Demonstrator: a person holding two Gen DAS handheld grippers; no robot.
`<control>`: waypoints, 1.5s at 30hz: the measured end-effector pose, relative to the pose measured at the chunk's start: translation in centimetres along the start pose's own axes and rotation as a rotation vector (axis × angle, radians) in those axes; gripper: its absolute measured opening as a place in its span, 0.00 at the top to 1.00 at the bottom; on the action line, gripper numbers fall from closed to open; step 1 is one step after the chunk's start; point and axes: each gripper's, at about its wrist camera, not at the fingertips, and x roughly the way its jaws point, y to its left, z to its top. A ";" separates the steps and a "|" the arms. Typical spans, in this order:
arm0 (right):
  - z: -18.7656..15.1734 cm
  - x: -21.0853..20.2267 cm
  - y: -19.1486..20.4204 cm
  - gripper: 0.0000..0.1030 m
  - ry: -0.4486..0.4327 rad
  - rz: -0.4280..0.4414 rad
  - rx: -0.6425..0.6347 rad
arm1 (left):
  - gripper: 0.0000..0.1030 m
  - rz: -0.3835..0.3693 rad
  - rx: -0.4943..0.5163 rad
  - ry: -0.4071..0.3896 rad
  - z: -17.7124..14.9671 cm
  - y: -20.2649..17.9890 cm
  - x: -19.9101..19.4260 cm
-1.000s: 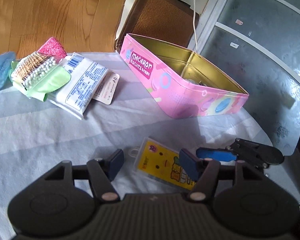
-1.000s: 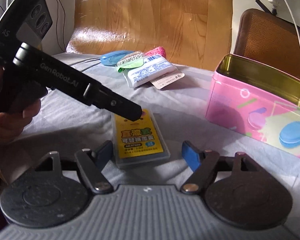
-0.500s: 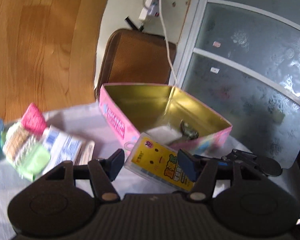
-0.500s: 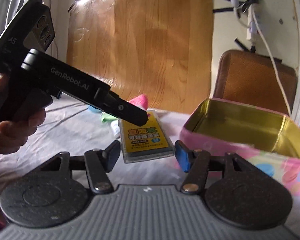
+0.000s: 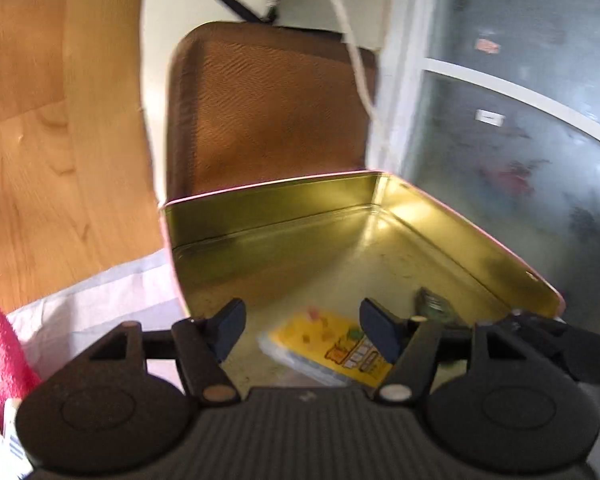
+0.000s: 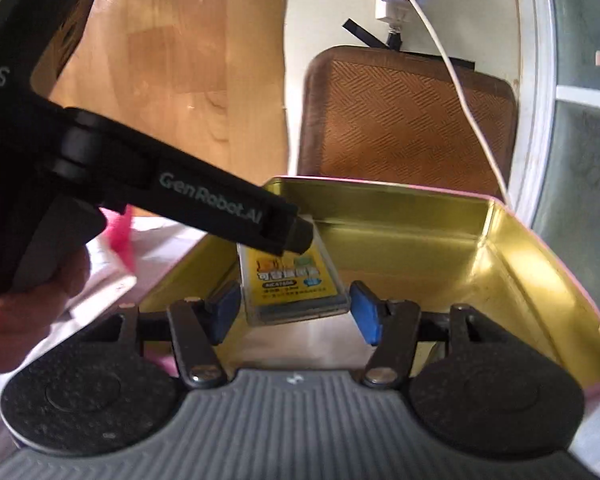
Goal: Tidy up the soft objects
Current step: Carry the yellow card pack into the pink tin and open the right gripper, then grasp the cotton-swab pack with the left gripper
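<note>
A clear case with a yellow label [image 6: 294, 286] hangs inside the pink tin with a gold interior [image 6: 400, 216]. My right gripper [image 6: 294, 312] is shut on its near end, a blue pad at each side. In the left wrist view the case [image 5: 332, 348] lies blurred between and below the blue pads of my left gripper [image 5: 302, 330], which is open over the tin's floor [image 5: 340, 264]. The left gripper's finger [image 6: 228, 216] overlaps the case's far end in the right wrist view.
A small dark object [image 5: 434, 304] lies in the tin's right part. A pink sponge [image 5: 0, 352] and white packets lie on the cloth left of the tin. A brown chair back [image 6: 408, 120] and a white cable [image 6: 452, 72] stand behind.
Both grippers have carried the case from above the cloth up and over into the tin. The left gripper's pads have come apart from the case.
</note>
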 end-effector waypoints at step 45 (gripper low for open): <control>5.5 5.6 20.1 0.77 0.254 0.553 0.048 | 0.29 0.325 -0.639 -0.197 -18.0 23.2 -18.9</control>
